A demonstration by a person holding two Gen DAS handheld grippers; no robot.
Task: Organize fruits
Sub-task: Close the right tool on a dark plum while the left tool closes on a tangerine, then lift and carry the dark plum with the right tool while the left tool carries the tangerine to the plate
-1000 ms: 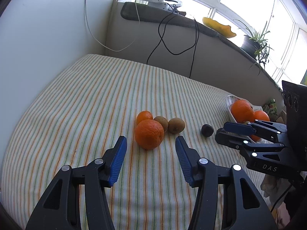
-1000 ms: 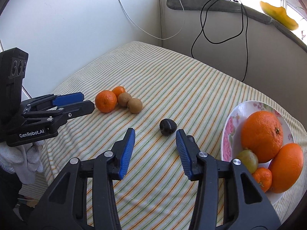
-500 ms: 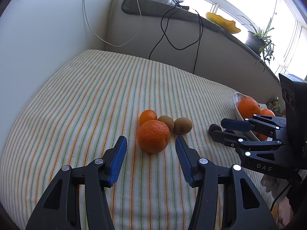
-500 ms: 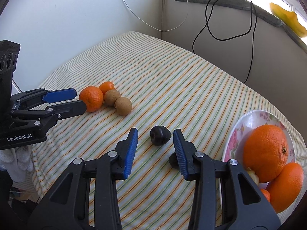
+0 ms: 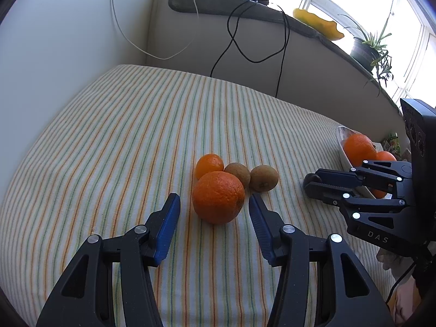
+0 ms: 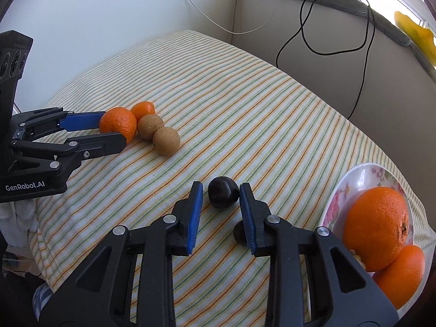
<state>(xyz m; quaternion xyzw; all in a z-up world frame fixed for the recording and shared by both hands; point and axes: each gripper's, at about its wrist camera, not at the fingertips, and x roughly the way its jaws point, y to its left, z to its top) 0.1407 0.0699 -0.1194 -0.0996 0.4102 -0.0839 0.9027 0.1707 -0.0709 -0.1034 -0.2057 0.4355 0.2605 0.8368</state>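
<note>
A large orange (image 5: pixel 218 200) lies on the striped cloth between the tips of my open left gripper (image 5: pixel 214 204); it also shows in the right wrist view (image 6: pixel 118 124). Behind it lie a small mandarin (image 5: pixel 209 164) and two kiwis (image 5: pixel 237 173) (image 5: pixel 263 178). My open right gripper (image 6: pixel 220 192) has its tips on either side of a dark plum (image 6: pixel 223 192), not touching. A flowered plate (image 6: pixel 340 188) at the right holds two oranges (image 6: pixel 377 224) (image 6: pixel 400 275).
The striped cloth (image 5: pixel 122 136) covers a table against a white wall. Black and white cables (image 5: pixel 231 38) hang from a ledge behind. A yellow dish (image 5: pixel 317 23) and a potted plant (image 5: pixel 365 50) stand on the sill.
Both grippers have moved forward. The left one now brackets the large orange. The right one has come up around the dark plum and narrowed its gap.
</note>
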